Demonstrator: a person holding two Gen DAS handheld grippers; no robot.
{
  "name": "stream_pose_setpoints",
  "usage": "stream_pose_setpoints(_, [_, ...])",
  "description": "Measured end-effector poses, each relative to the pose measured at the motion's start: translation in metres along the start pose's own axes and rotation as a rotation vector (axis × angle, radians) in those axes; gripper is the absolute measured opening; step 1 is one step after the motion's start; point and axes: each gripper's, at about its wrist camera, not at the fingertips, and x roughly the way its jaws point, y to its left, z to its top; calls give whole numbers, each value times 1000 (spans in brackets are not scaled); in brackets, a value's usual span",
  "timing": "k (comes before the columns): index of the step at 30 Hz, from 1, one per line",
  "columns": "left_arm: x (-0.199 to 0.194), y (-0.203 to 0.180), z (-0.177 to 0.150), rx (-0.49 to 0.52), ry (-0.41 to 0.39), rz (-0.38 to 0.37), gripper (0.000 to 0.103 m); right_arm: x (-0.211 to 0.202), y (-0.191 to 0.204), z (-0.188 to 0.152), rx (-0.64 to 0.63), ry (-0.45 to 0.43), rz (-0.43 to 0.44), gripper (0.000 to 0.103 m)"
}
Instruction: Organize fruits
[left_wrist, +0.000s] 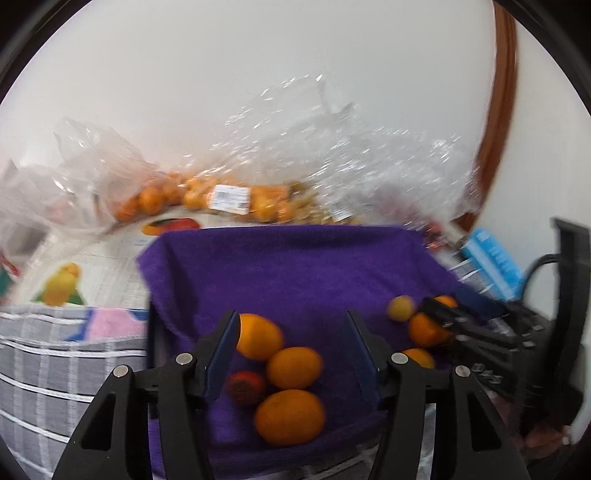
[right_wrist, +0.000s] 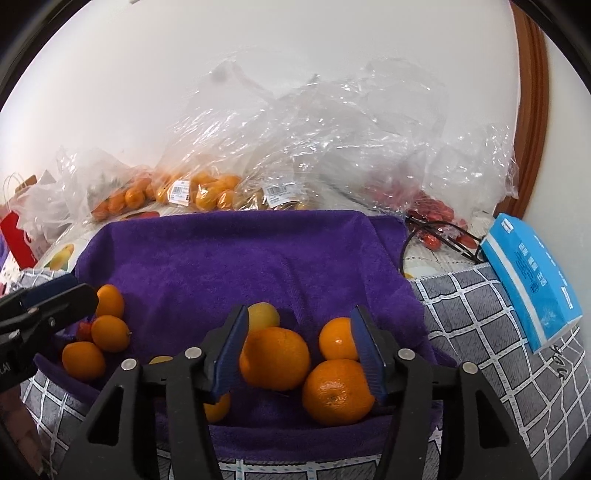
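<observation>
A purple towel (left_wrist: 295, 266) (right_wrist: 240, 254) lines a low box and holds loose fruit. In the left wrist view, three oranges (left_wrist: 293, 367) and a small red fruit (left_wrist: 245, 387) lie between the open fingers of my left gripper (left_wrist: 291, 328), which hovers above them, empty. My right gripper (right_wrist: 299, 325) is open over an orange (right_wrist: 275, 358), with two more oranges (right_wrist: 338, 391) by its right finger and a yellow fruit (right_wrist: 264, 314) behind. My left gripper (right_wrist: 51, 299) also shows at the left of the right wrist view.
Clear plastic bags of oranges (right_wrist: 207, 192) and red fruit (right_wrist: 432, 214) lie behind the towel against a white wall. A blue box (right_wrist: 532, 277) sits at the right on a grey checked cloth (right_wrist: 480, 332). A red paper bag (right_wrist: 18, 236) stands far left.
</observation>
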Motion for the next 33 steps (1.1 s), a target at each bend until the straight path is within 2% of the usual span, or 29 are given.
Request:
stream_pose_setpoints(2, [-3, 2, 4, 11, 6, -5, 55, 1, 1, 0, -3, 17, 12, 63])
stream_pose_setpoints(5, [-10, 9, 10, -20, 11, 9, 55, -4, 1, 3, 18, 34, 46, 63])
stream_pose_setpoints(7, [-19, 13, 11, -25, 35, 22, 55, -11, 2, 7, 24, 54, 39, 63])
stream_pose_setpoints(13, [-55, 18, 2, -58, 40, 71, 57, -69, 10, 11, 61, 23, 68, 63])
stream_pose_setpoints(18, [-92, 18, -10, -87, 35, 48, 65, -115, 19, 6, 68, 19, 54, 63])
stream_pose_setpoints(21, [-121, 12, -19, -81, -13, 67, 77, -141, 20, -1, 89, 19, 25, 69])
stream_pose_setpoints(22, [-131, 9, -22, -81, -27, 82, 82, -151, 19, -5, 96, 3, 23, 75])
stream_pose_setpoints(23, [-137, 8, -24, -82, -34, 92, 83, -162, 19, -9, 102, -20, 24, 84])
stream_pose_setpoints(25, [-153, 2, -29, -72, -44, 105, 85, -181, 17, -16, 108, -52, 14, 91])
stream_pose_setpoints(28, [-173, -9, -36, -43, -45, 105, 90, -205, 20, -26, 97, -68, 1, 95])
stream_pose_setpoints(29, [-179, -12, -37, -40, -52, 108, 90, -210, 21, -28, 92, -69, -2, 99])
stream_pose_setpoints(33, [-205, -22, -47, -35, -90, 90, 90, -235, 23, -38, 97, -78, -15, 101])
